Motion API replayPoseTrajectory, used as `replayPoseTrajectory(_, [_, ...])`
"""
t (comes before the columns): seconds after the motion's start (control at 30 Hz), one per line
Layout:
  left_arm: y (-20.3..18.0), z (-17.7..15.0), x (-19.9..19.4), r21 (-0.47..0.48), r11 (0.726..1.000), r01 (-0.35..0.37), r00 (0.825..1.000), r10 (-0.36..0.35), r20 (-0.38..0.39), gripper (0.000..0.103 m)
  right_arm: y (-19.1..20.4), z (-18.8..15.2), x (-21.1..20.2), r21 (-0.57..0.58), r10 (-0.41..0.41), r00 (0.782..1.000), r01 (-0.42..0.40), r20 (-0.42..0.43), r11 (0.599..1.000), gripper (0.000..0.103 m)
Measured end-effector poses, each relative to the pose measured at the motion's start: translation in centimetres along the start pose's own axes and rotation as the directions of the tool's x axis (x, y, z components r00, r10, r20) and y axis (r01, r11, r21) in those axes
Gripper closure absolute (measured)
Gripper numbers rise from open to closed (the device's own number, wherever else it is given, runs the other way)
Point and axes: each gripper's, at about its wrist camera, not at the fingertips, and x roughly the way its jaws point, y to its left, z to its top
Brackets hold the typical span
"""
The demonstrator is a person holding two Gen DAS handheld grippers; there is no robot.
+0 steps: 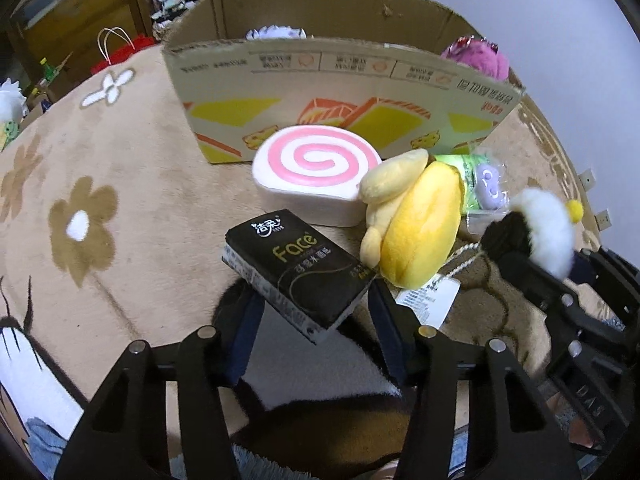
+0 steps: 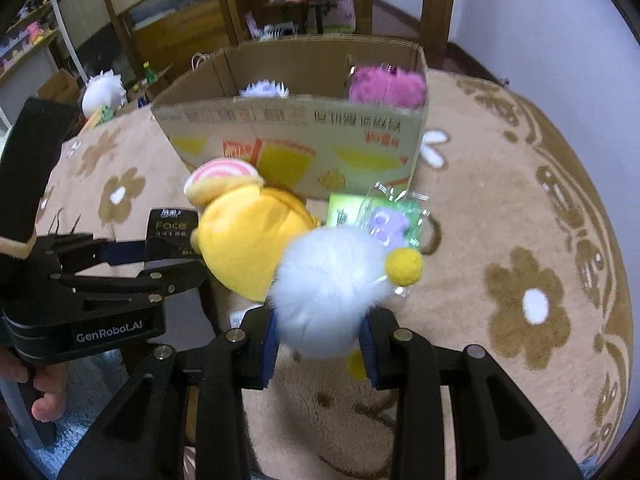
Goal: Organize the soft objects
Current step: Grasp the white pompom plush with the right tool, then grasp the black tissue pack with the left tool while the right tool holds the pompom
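My left gripper [image 1: 316, 300] is shut on a black tissue pack [image 1: 298, 270] and holds it above the rug; the pack also shows in the right wrist view [image 2: 172, 232]. My right gripper [image 2: 318, 340] is shut on a white fluffy plush [image 2: 328, 292] with a yellow pompom [image 2: 404, 266]; the plush also shows in the left wrist view [image 1: 540, 232]. A yellow plush [image 1: 412, 224] and a pink-swirl roll cushion [image 1: 316, 174] lie before the cardboard box [image 1: 340, 96]. Inside the box sit a pink plush [image 2: 384, 86] and a white one [image 2: 262, 89].
A green tissue pack [image 2: 346, 210] and a bagged purple toy [image 2: 388, 226] lie by the box's right corner. All rest on a beige flower-patterned rug [image 2: 520, 240]. Wooden shelves [image 2: 168, 12] and a red bag [image 1: 120, 50] stand behind.
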Motion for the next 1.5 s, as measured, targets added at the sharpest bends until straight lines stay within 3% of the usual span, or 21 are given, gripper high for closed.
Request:
replayPoseTrajectory(0.03, [0.5, -0.2, -0.4, -0.001, 1.0, 0.008, 1.0, -0.008, 0.006, 0.078, 0.0, 0.0, -0.4, 0.0, -0.002, 1.0, 0.002, 0.017, 1.0, 0.067])
replayPoseTrajectory(0.13, [1.2, -0.3, -0.6, -0.015, 0.999, 0.037, 0.999, -0.037, -0.002, 0.084, -0.2, 0.2, -1.5, -0.004, 0.0, 0.998, 0.0, 0.061, 1.0, 0.067])
replayPoseTrajectory(0.27, [1.9, -0.3, 0.5, -0.044, 0.998, 0.047, 0.997, -0.049, -0.054, 0.084, 0.0, 0.1, -1.6, -0.012, -0.004, 0.998, 0.005, 0.063, 1.0, 0.067])
replayPoseTrajectory(0.4, [2.4, -0.6, 0.7, -0.046, 0.999, -0.007, 0.997, 0.003, -0.083, 0.071, 0.0, 0.1, -1.6, -0.009, -0.007, 0.998, 0.007, 0.057, 1.0, 0.067])
replayPoseTrajectory(0.47, [2.7, -0.5, 0.6, -0.052, 0.999, -0.015, 0.997, 0.011, -0.075, 0.041, -0.1, 0.1, -1.6, -0.003, -0.005, 0.998, 0.005, 0.056, 1.0, 0.067])
replayPoseTrajectory(0.6, [2.9, -0.4, 0.2, -0.062, 0.998, -0.009, 0.999, 0.006, -0.045, 0.03, -0.1, 0.1, -1.4, -0.003, -0.006, 0.999, 0.006, 0.05, 1.0, 0.067])
replayPoseTrajectory(1.1, [6.2, 1.8, -0.7, -0.245, 0.969, -0.01, 0.996, 0.031, 0.084, 0.03, 0.1, 0.2, -1.0, -0.019, -0.015, 0.999, 0.016, 0.042, 1.0, 0.067])
replayPoseTrajectory(1.3, [6.7, 2.3, 1.2, -0.279, 0.96, 0.008, 0.999, 0.003, 0.037, 0.031, 0.2, 0.4, -0.8, -0.032, -0.021, 0.999, 0.023, 0.042, 0.999, 0.067])
replayPoseTrajectory(1.5, [6.3, 2.7, 2.9, -0.281, 0.957, 0.065, 0.997, -0.076, -0.026, 0.033, 0.2, 0.6, -0.4, -0.032, -0.021, 0.999, 0.022, 0.032, 0.999, 0.067])
